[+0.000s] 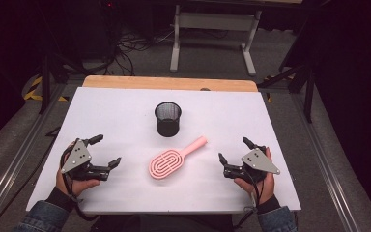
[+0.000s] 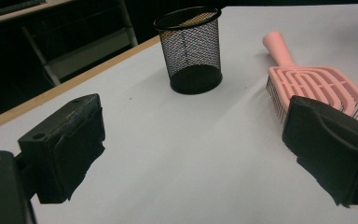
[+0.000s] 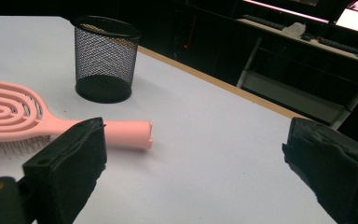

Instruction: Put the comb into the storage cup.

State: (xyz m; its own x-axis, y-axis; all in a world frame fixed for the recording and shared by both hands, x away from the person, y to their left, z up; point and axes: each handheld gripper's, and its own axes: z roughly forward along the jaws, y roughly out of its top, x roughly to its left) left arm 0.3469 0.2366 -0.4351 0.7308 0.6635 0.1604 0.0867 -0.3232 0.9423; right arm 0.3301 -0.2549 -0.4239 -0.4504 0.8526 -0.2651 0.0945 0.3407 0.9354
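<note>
On the white table top (image 1: 125, 193) a pink plastic hairbrush with a slotted oval head (image 1: 171, 160) lies flat between the 2 grippers, its handle pointing toward 2 o'clock in the high view, with a black wire-mesh cylindrical cup (image 1: 168, 118) standing upright just beyond it at 12 o'clock. The left gripper (image 1: 105, 152) rests at 9 o'clock from the brush, jaws spread wide and grasping nothing. The right gripper (image 1: 234, 150) sits at 3 o'clock, likewise released with bare table between its pads, apart from the brush.
</note>
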